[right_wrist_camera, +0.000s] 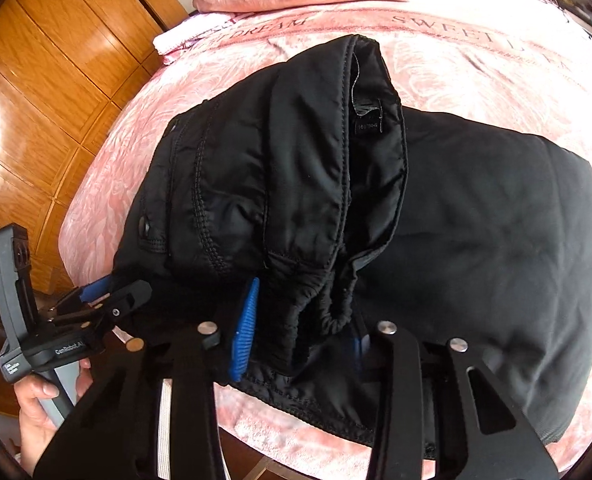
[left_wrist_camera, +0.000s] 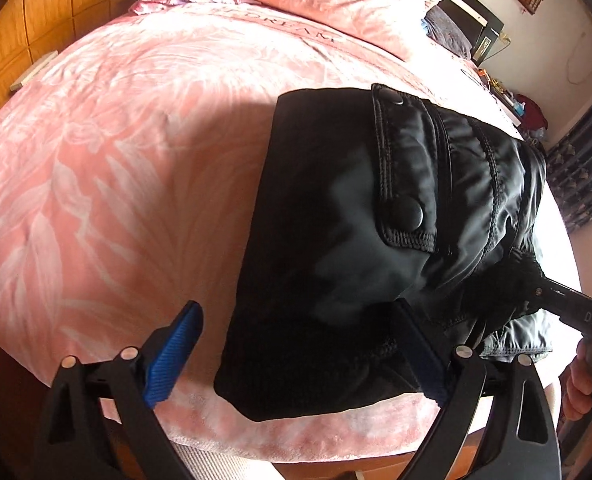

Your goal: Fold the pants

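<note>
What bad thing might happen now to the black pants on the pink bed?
1. The right gripper pinches only the bunched elastic waistband of the black padded pants, so it might slip out.
2. The left gripper is wide open around the near corner, holding nothing; lifting now could undo the fold.
3. The pants lie at the edge of the pink flowered blanket and might slide off.

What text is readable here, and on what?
"SWEET" and "DREAM": woven along the pink blanket.
"GenRobot.AI": on the left claw body.
"DAS", cut off: on the right claw body.
Size tag inside the pants waistband: digits too small to read.
Sticker on the left claw's handle: too blurred.
</note>
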Demonstrator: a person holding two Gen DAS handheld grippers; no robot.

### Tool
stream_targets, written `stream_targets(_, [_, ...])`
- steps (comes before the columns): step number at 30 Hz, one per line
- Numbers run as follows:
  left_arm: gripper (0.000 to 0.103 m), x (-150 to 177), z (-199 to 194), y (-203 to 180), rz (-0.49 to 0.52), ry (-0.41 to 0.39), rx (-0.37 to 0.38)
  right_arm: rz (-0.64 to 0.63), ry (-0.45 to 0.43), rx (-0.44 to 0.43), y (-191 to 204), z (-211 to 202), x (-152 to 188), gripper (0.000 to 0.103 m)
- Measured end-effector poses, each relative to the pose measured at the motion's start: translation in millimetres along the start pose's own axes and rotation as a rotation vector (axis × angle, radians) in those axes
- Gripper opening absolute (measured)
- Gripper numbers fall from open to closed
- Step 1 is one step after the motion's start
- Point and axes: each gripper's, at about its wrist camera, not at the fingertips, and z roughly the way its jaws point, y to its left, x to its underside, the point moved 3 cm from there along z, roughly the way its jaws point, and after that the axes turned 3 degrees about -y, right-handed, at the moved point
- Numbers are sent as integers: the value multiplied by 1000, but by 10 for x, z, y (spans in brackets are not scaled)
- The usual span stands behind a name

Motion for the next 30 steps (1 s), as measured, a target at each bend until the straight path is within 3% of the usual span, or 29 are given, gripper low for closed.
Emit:
stream_targets(3, [94,-36,47,-21,-18,10,25,11,-17,-29,-12,-69,-10,29])
stream_targets(13, [94,-204,-213,-197,18,-66,79,-17,-121,-72,4,-631,-103,27])
stream_targets(23, [94,-222,-237,-475,73,-69,112,20,-209,-40,-288,-1222,-41,27])
stream_targets(30, [95,-202,-167,-733,117,-49,140,77,-212,26,-663,-1321,60,27])
